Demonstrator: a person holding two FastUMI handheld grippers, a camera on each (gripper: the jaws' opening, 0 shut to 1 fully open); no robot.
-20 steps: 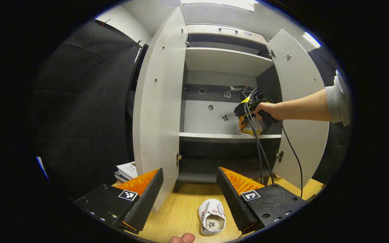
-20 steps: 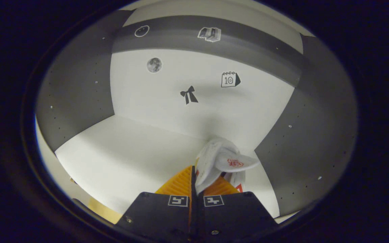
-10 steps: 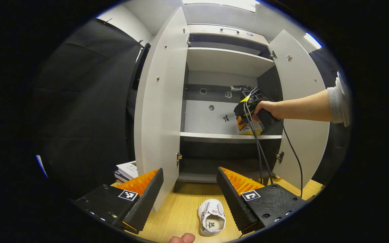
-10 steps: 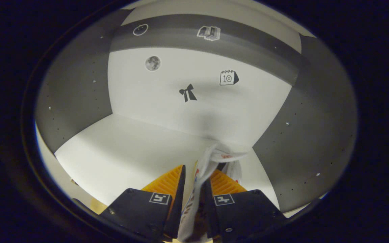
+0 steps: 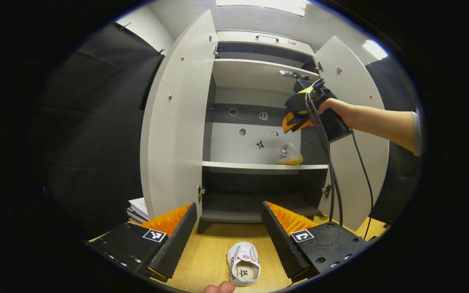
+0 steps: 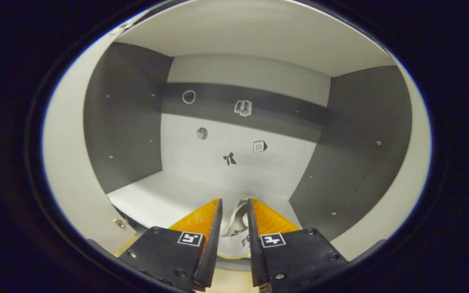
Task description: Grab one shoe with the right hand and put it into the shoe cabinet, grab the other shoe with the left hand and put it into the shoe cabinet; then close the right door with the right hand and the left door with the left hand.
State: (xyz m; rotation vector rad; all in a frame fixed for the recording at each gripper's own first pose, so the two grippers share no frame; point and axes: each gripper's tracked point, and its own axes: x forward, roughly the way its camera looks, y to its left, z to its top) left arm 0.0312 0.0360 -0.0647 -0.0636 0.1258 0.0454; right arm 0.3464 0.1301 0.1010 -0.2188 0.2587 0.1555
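Shoe cabinet (image 5: 177, 122), both doors swung wide, middle shelf (image 5: 263, 165) now carrying one shoe (image 5: 290, 155) at its right end, close to the dark side wall. A second ago clamped in the right tool (image 5: 293, 118) down at shelf level; half a second ago let go; now set down and standing free. Right tool lifted up and back toward the open front of the cabinet, held by a hand (image 5: 338, 110), cables trailing. In the right gripper view, right tool (image 6: 233, 211) with its fingers narrowly apart, gripping nothing, the placed shoe (image 6: 236, 240) just below and beyond them on the shelf.

First placement judged done. Second shoe (image 5: 243, 263) lying on the wooden floor (image 5: 214, 252) in front of the cabinet, opening upward, not yet touched. Left tool (image 5: 228, 219) hovering above it, fingers spread wide, shoe sitting between and just below the tips.

Likely next: left tool down onto the floor shoe, then up to a shelf. Both doors left to close afterwards, right door (image 5: 360, 171) first, left door (image 5: 173, 171) last.
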